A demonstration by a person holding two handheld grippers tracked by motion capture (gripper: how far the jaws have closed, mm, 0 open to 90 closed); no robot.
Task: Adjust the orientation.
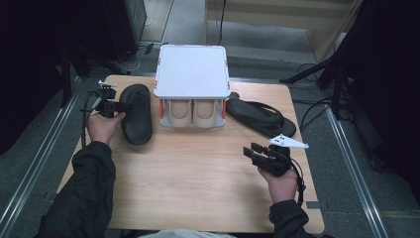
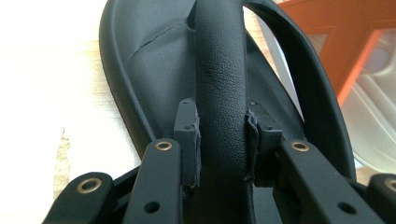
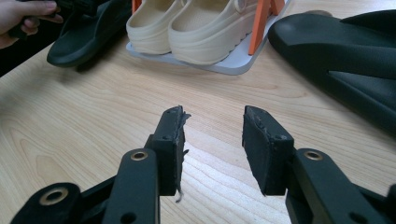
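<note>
Worktop (image 1: 198, 168): wooden, light. White two-tier shoe rack (image 1: 192, 69) with orange posts at far centre; pair of cream clogs (image 1: 193, 113) on its lower shelf. Black sandal (image 1: 136, 114) left of rack, flat on worktop. Second black sandal (image 1: 260, 118) right of rack, apparently sole-down; view poor. Left hand-held gripper (image 2: 223, 140): jaws pinching strap (image 2: 219, 70) of left sandal. Right hand-held gripper (image 3: 212, 135): jaws spread, nothing between, above bare worktop, near right sandal.
</note>
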